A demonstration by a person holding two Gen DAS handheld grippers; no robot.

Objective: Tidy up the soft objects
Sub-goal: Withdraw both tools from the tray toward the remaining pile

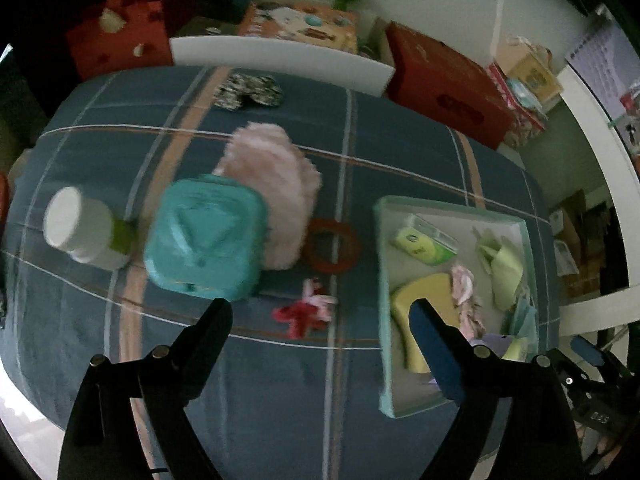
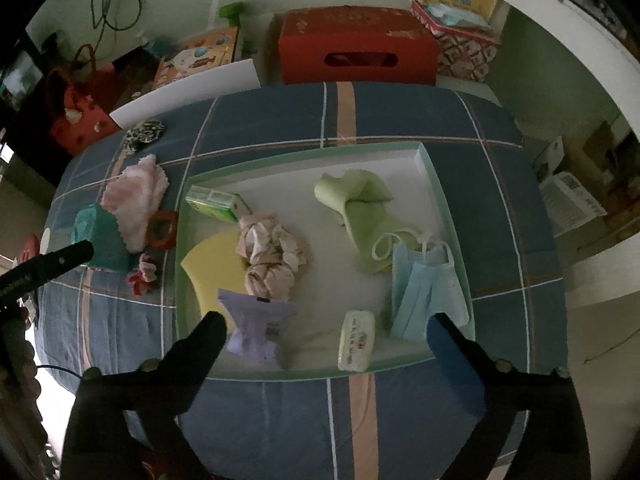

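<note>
Left tool (image 1: 322, 312): open, empty, above the red-pink scrunchie (image 1: 306, 312).
Right tool (image 2: 324, 326): open, empty, over the tray (image 2: 444, 200).
Tip: come straight down on the scrunchie, pinch its middle.

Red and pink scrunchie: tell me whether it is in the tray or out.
Out. The red and pink scrunchie lies on the plaid cloth, left of the tray wall and apart from it.

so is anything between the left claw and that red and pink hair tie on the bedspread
Nothing visible. The left claw hangs open above the hair tie, with only bare bedspread around it; the teal box sits off to one side.
</note>
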